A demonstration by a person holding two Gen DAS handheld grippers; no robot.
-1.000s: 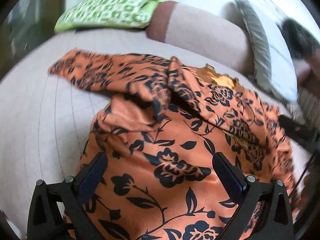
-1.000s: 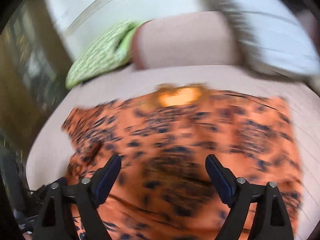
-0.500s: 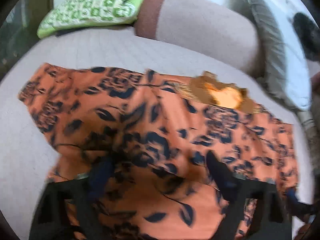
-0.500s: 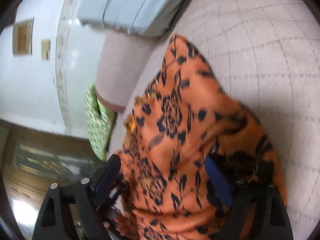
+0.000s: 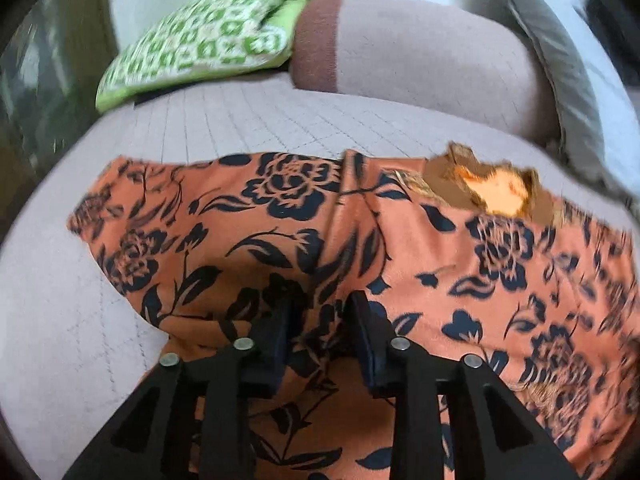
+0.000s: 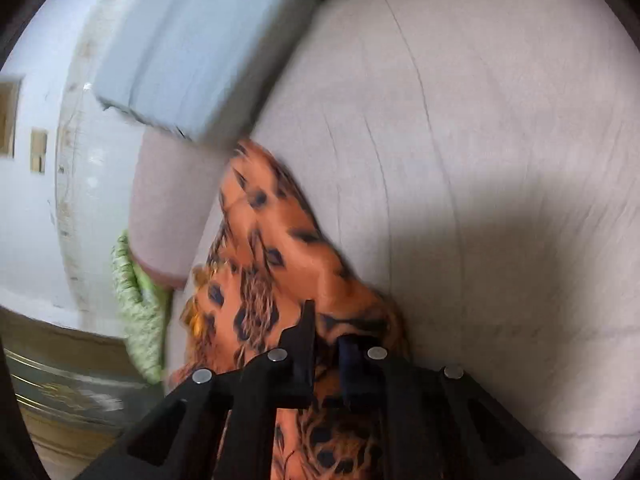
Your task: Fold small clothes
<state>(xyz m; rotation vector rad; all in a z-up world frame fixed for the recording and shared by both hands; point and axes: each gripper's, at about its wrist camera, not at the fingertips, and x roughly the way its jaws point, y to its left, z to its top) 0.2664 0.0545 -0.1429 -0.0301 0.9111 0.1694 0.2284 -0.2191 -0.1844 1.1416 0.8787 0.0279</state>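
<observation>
- Reaching low over the orange floral garment, the left gripper pinched a fold, jaws nearly closed.
- The right gripper, tilted, clamped the garment's edge on the quilted bed.

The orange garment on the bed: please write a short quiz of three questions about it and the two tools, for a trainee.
1. True or false: the left tool is shut on the orange garment.
2. What lies at the far left of the quilted cover, behind the garment? A) a green patterned pillow B) a red towel C) a basket
3. Fill in: the right tool is shut on the ______.

Key: 1 true; 2 A, the green patterned pillow; 3 orange garment.
</observation>
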